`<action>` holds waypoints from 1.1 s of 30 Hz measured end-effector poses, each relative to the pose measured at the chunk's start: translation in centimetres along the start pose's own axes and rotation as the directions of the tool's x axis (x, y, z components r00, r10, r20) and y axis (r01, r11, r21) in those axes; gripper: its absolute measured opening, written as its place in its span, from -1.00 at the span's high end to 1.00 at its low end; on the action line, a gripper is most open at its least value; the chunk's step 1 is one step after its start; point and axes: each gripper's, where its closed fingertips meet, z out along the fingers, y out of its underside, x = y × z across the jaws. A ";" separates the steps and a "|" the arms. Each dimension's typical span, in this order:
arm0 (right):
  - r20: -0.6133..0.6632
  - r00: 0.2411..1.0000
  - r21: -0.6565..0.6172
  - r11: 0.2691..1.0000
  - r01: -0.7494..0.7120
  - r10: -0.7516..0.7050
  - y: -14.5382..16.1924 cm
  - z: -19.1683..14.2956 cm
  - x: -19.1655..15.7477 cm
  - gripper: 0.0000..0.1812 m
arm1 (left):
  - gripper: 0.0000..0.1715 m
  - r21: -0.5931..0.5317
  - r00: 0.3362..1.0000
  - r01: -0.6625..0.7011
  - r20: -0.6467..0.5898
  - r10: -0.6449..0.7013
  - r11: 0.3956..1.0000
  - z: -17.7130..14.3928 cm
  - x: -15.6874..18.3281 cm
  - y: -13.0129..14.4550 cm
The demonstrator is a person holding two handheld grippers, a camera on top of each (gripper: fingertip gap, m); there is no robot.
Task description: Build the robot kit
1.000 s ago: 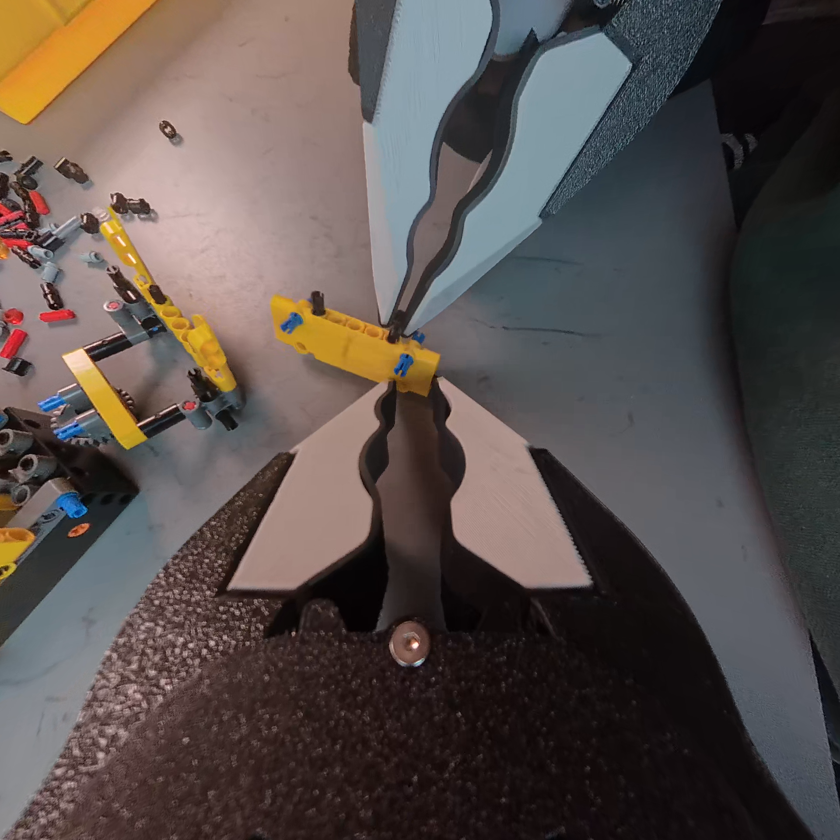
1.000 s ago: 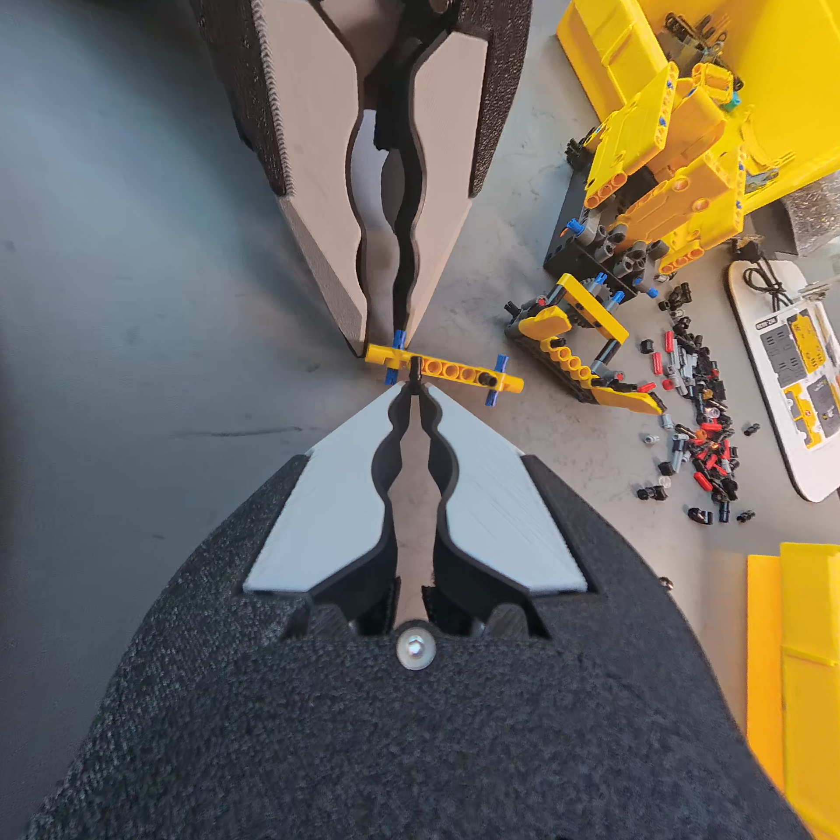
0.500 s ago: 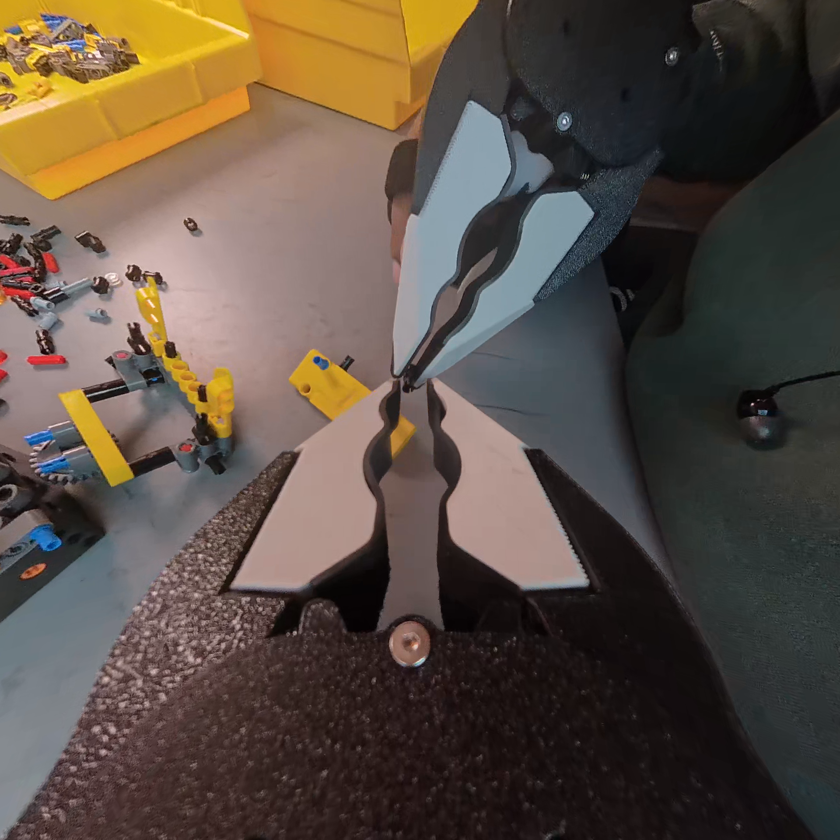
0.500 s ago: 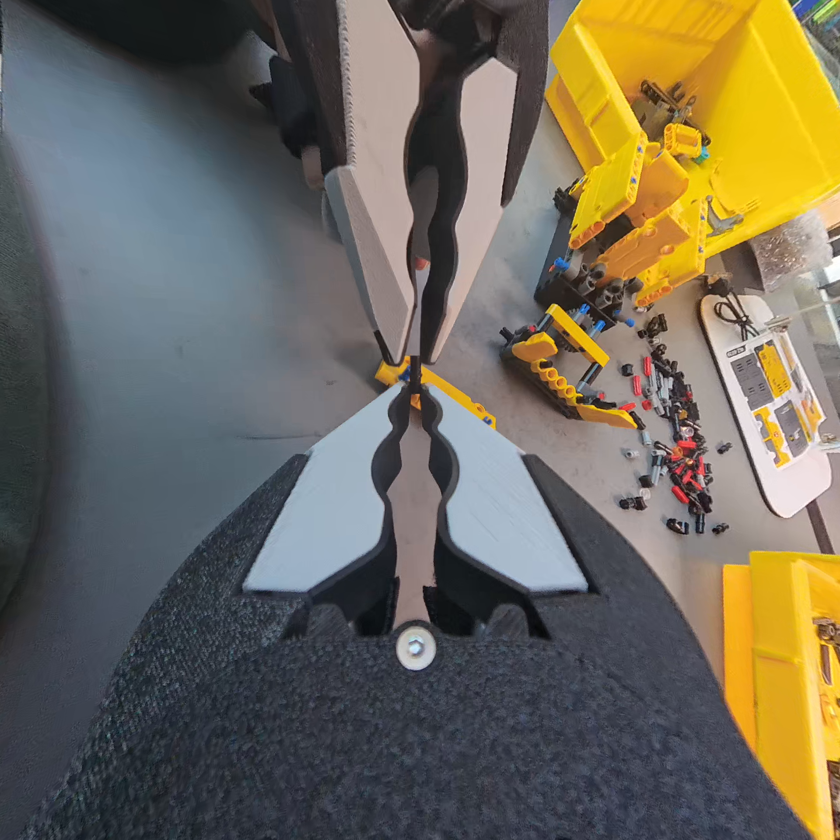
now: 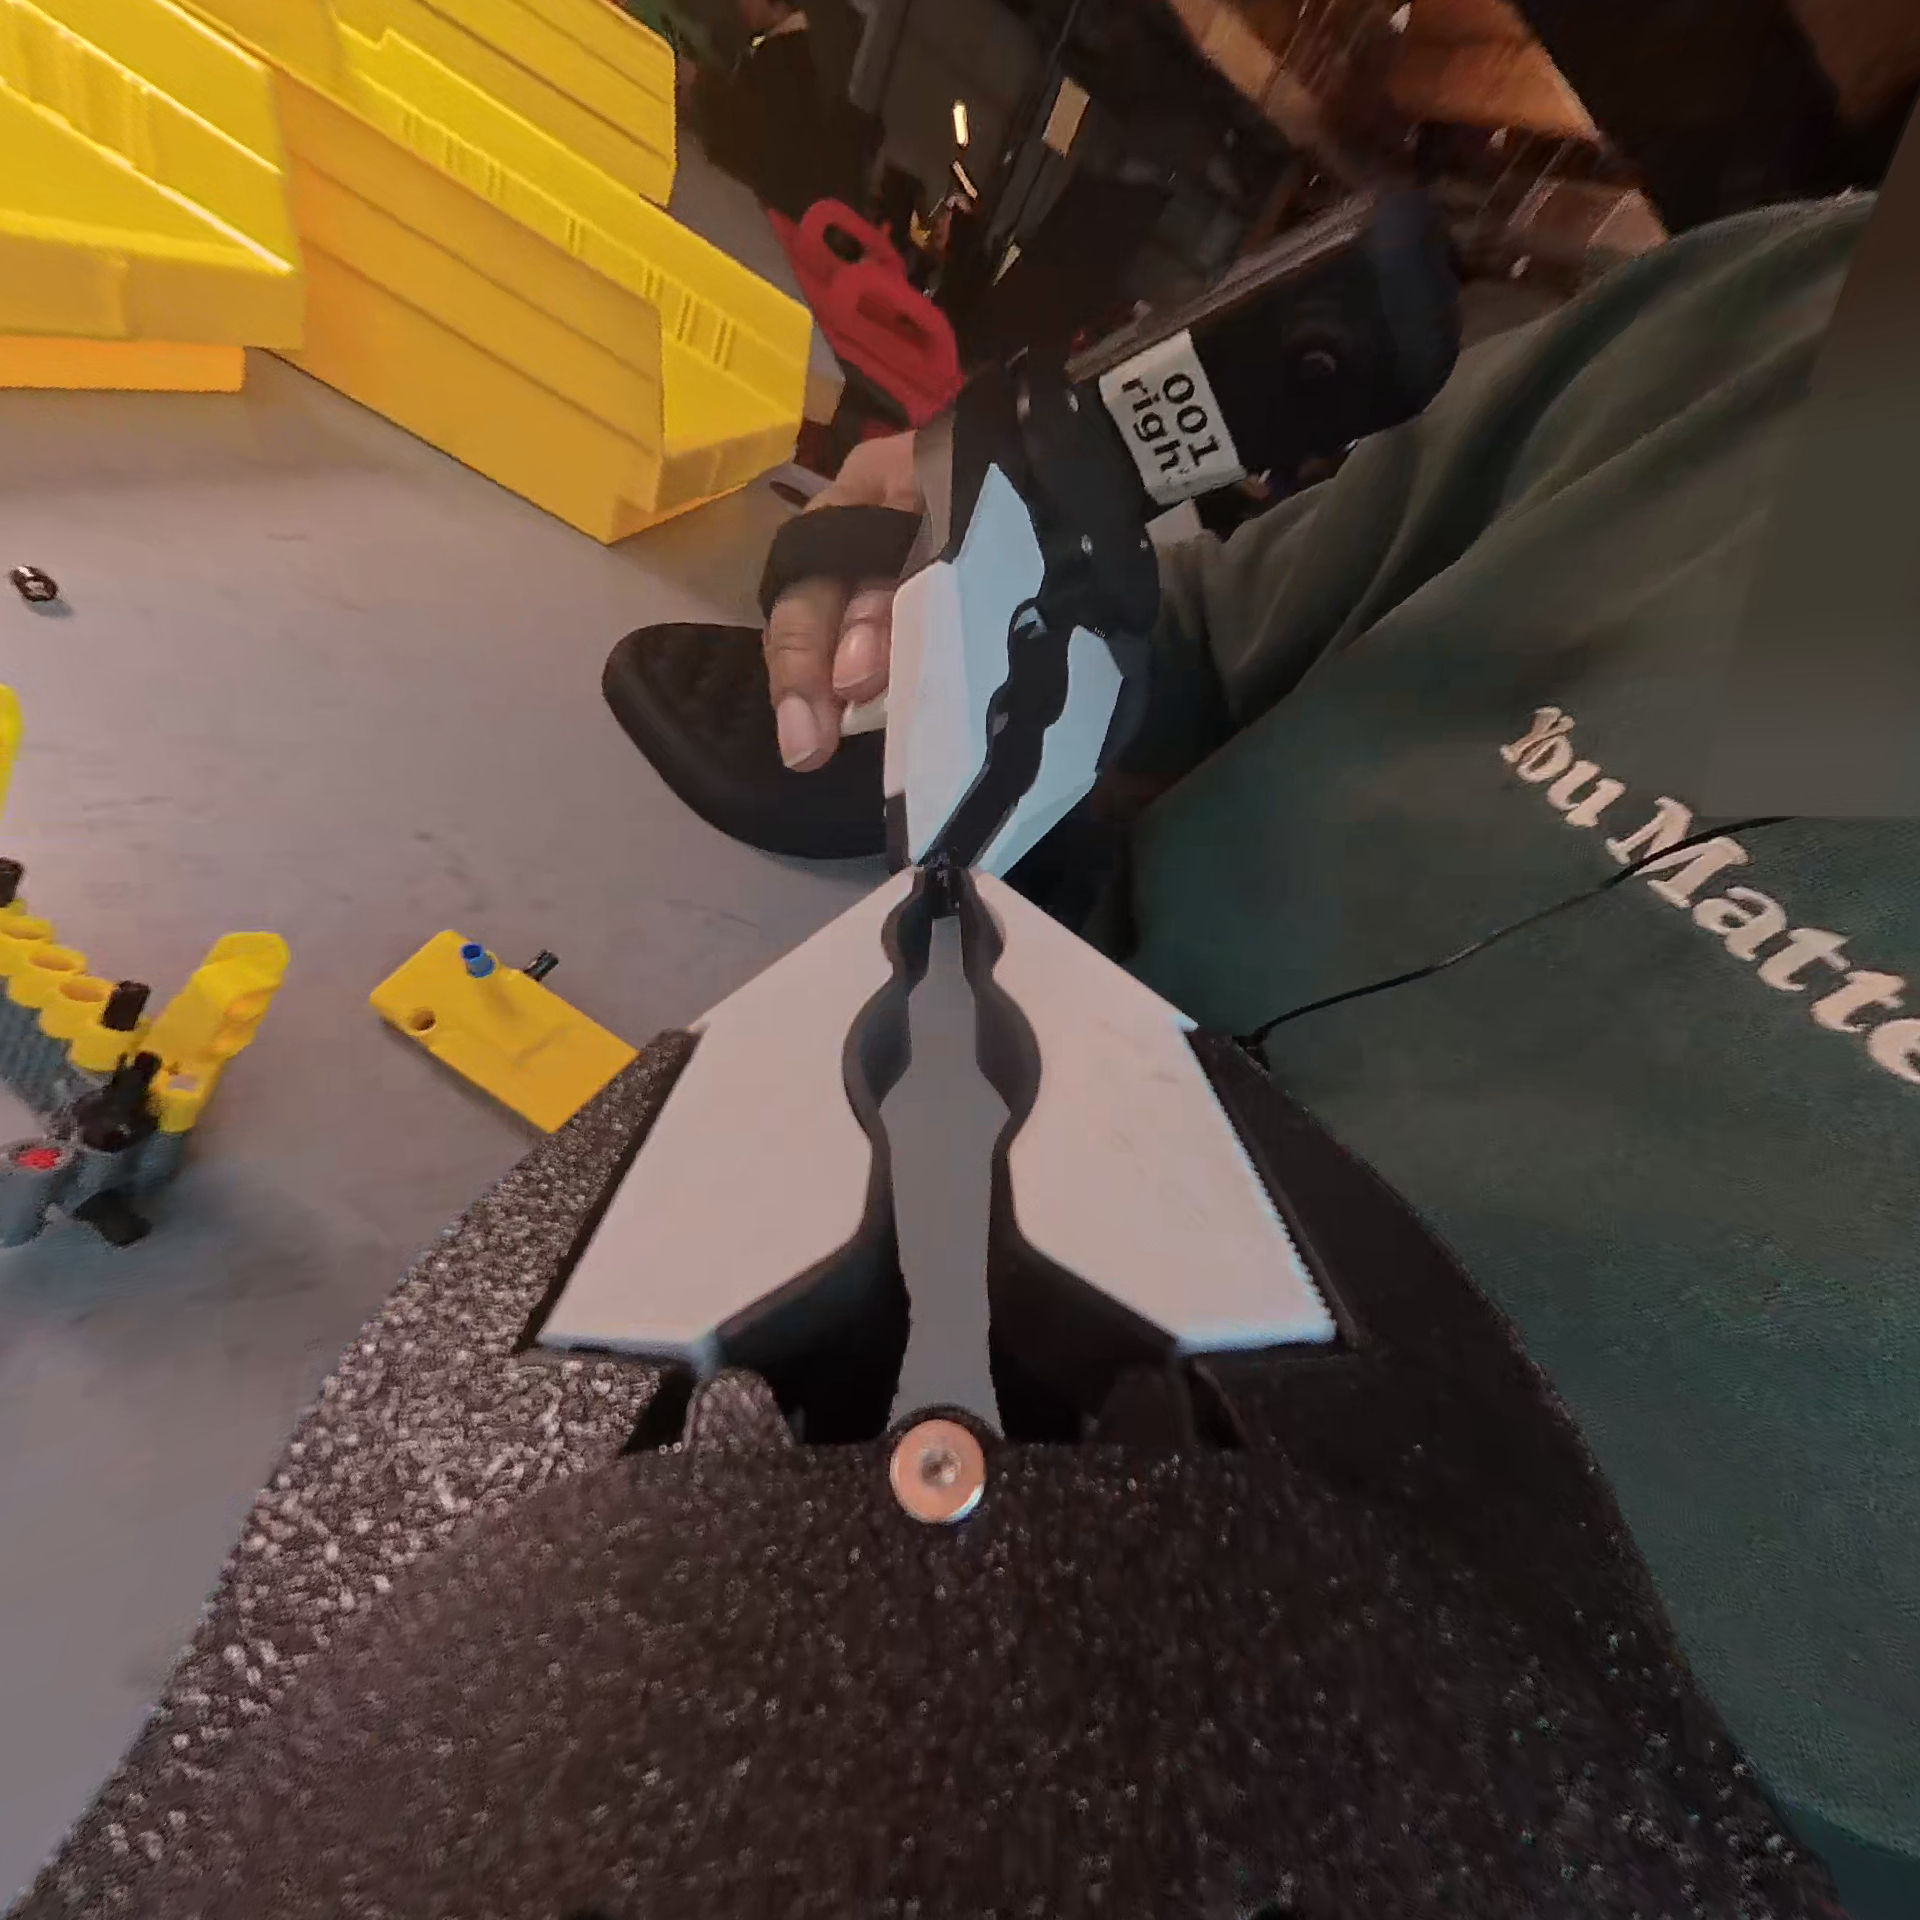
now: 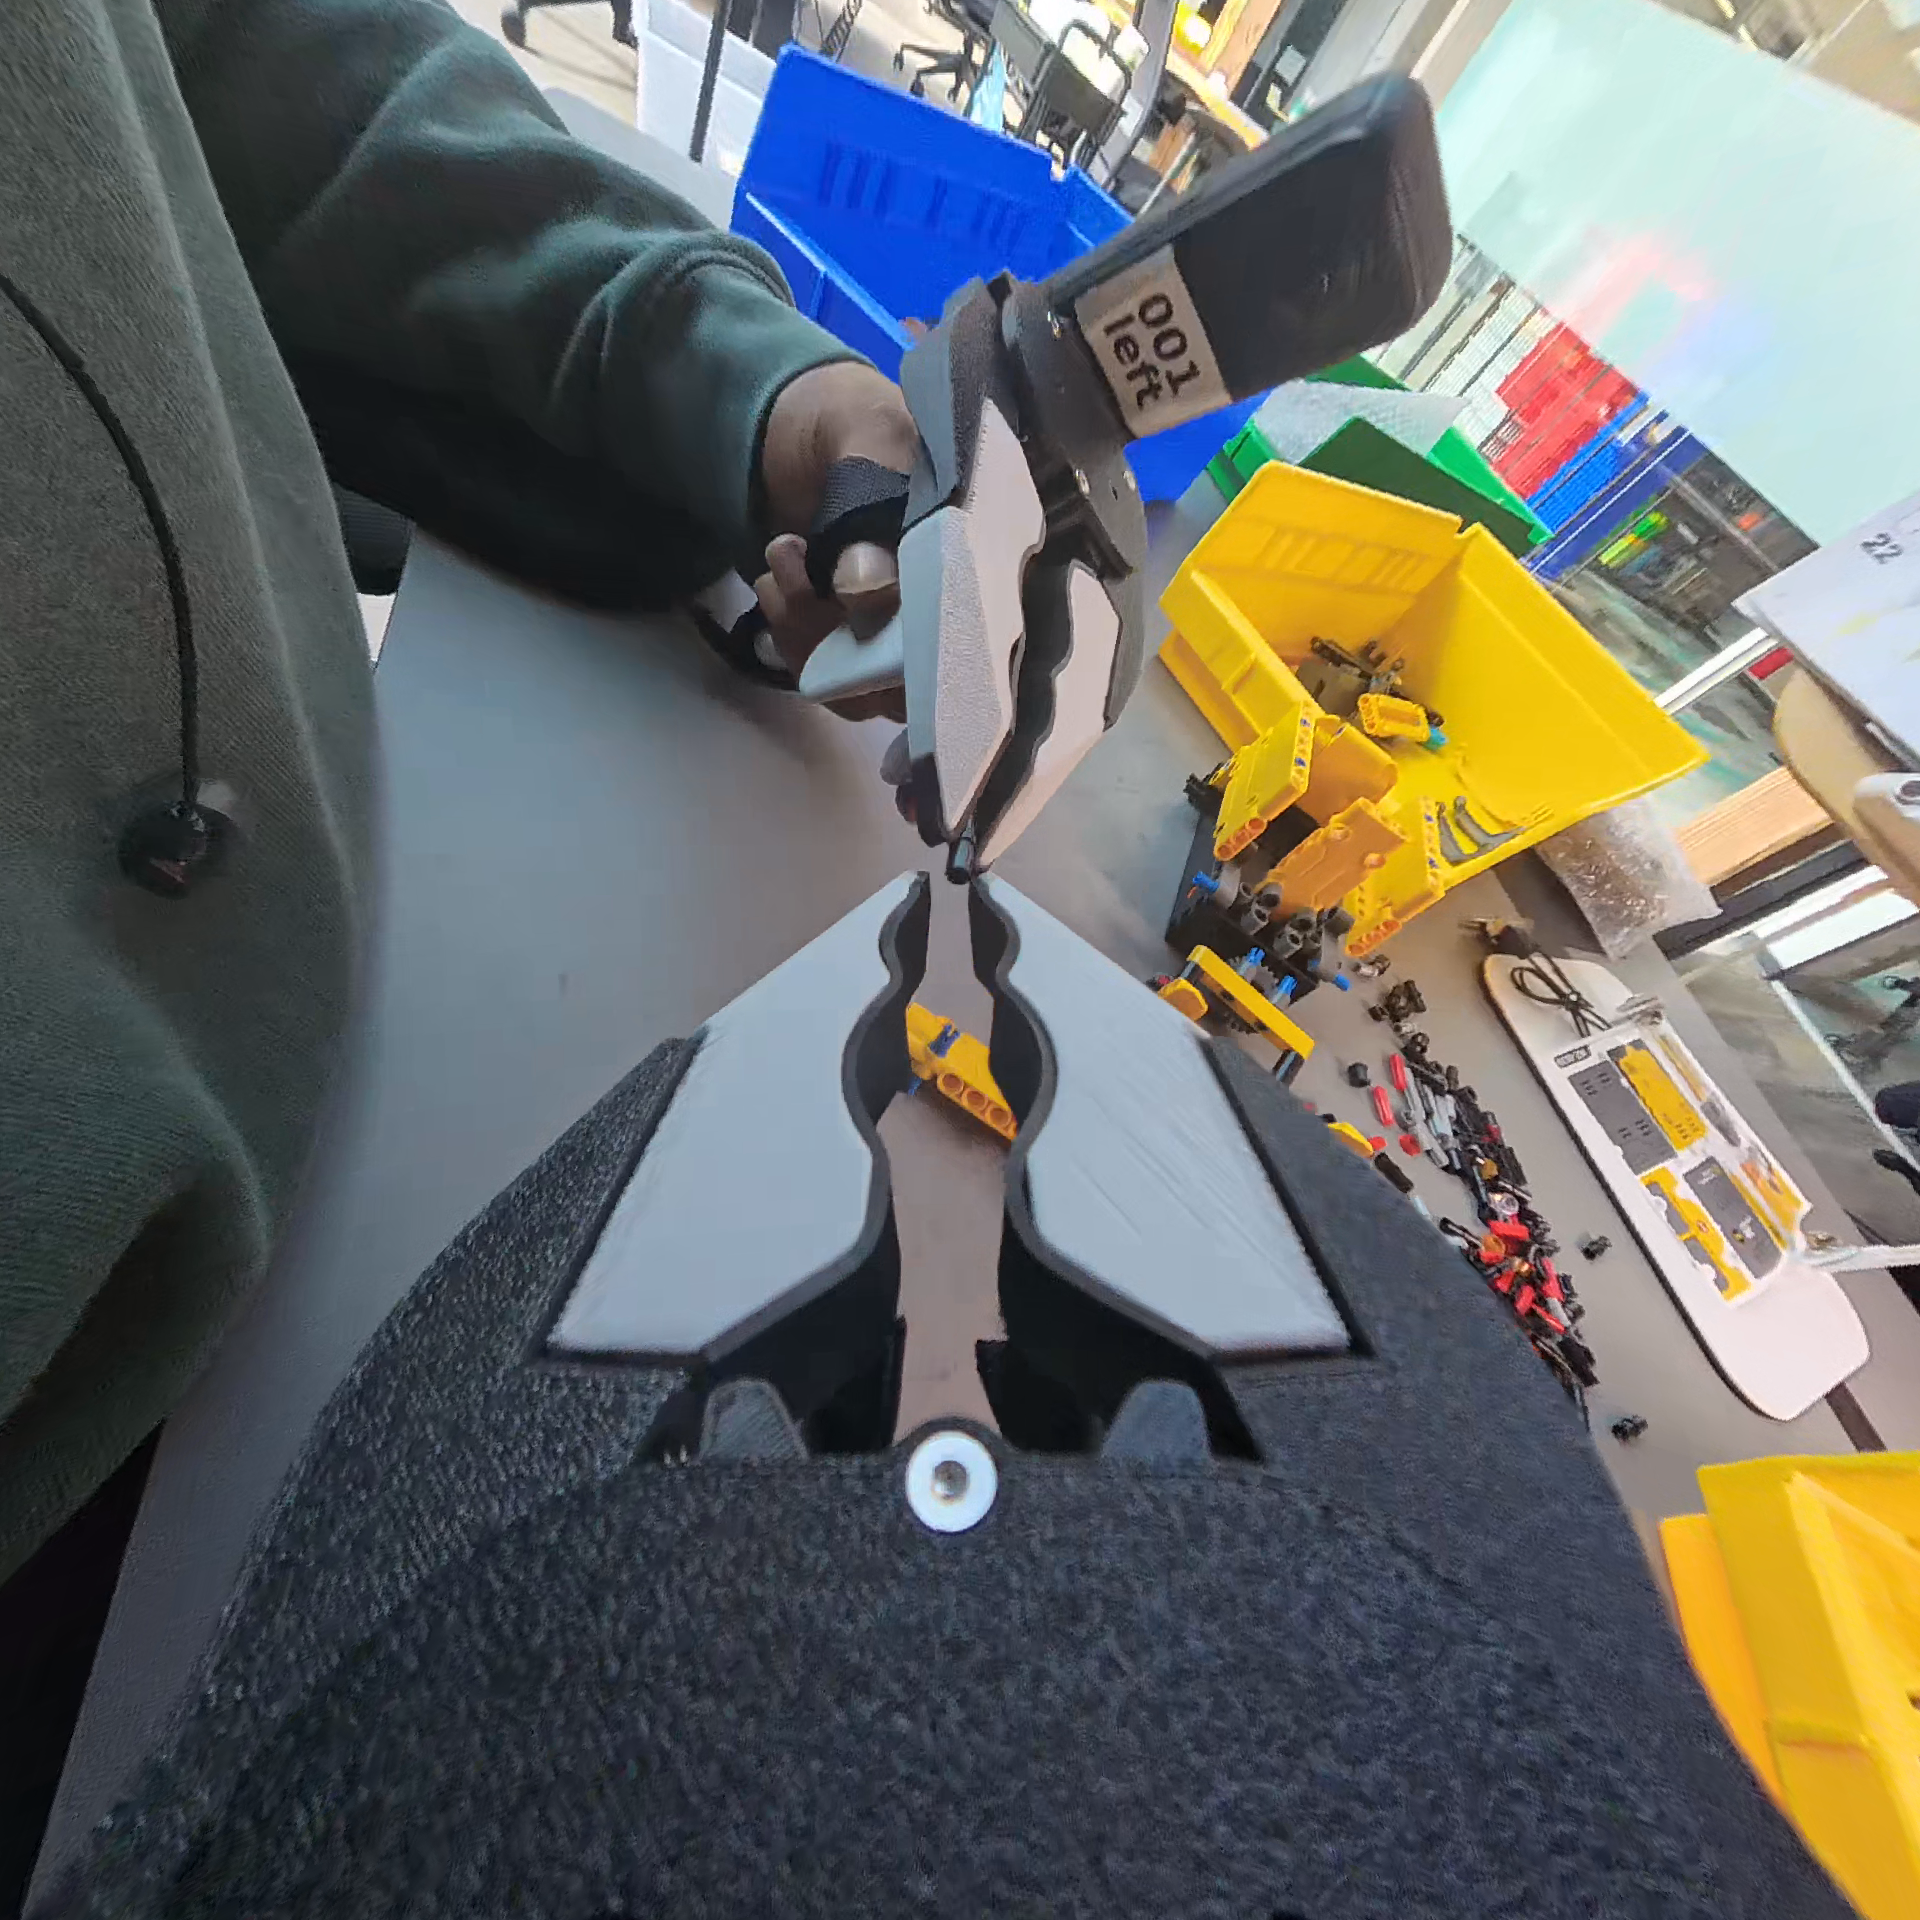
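Left gripper: tips nipped on a small black pin, raised off the grey table. Right gripper: tips slightly parted, met tip to tip with it, just short of the pin. Yellow beam is laid flat at 9 o'clock; yellow bins are seen at 11.

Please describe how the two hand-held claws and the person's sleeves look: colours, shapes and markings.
Each claw, left claw and right claw, has two pale grey, pointed fingers with wavy black inner edges, set in a black textured body with a silver screw. A white label wraps each black handle; a black strap crosses the hand. The sleeve is dark green.
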 end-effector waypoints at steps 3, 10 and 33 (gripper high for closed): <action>-0.036 0.999 0.042 0.999 0.016 -0.014 -0.8 -0.3 0.5 0.86 | 0.96 0.023 0.997 0.057 -0.052 -0.056 0.998 -0.1 0.2 -0.2; -0.041 0.997 0.052 0.997 0.064 -0.062 -1.4 -0.3 0.3 0.89 | 0.96 0.062 0.983 0.135 -0.132 -0.126 0.989 -0.2 0.8 -0.8; -0.005 0.988 -0.257 0.955 -0.149 0.153 5.5 1.2 0.9 0.97 | 0.78 -0.292 0.908 -0.114 0.357 0.219 0.950 -2.9 -5.8 3.2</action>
